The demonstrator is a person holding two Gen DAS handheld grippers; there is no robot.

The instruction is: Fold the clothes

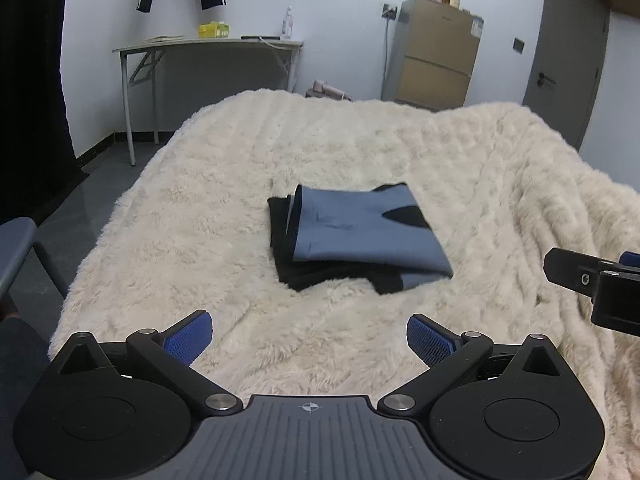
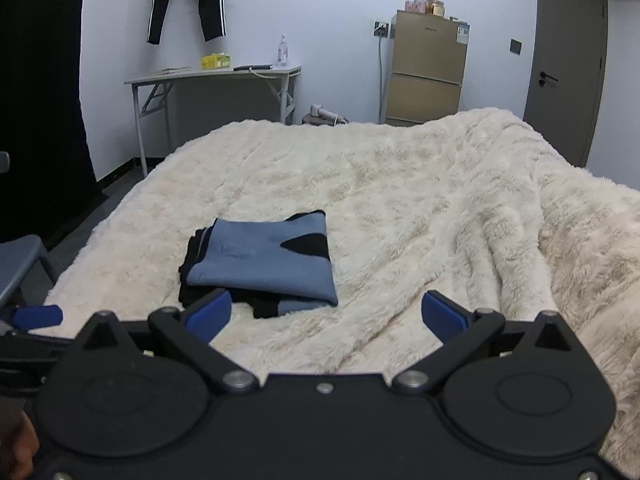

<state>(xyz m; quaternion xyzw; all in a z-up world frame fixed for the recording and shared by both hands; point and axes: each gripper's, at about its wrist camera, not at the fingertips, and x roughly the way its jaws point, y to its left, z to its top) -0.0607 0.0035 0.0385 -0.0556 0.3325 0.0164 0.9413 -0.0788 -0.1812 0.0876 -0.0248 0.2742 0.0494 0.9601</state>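
Lying near the middle of the bed, the folded garment (image 1: pixel 356 236) forms a flat, roughly square bundle of smooth blue-grey cloth with black panels, its layered edges showing on the left side and a black strip sticking out underneath at the front. It rests on a cream blanket (image 1: pixel 248 160), thick and shaggy, with long ridges running through its pile and heavy rumpled folds toward the right edge.

The left gripper (image 1: pixel 310 338) hovers just short of the bundle, its blue ribbed pads (image 1: pixel 190 338) spread wide and holding nothing. The right gripper (image 2: pixel 326 314) is likewise released, fingers parted above the fur with the garment's front edge just beyond its left pad; neither touches the cloth.

Against the far wall stands a thin-legged folding table (image 2: pixel 212 74) carrying a yellow box (image 2: pixel 216 61) and a clear bottle (image 2: pixel 283 51). Beside it, a tan two-door fridge (image 2: pixel 428 68) bears a few small packages on top.
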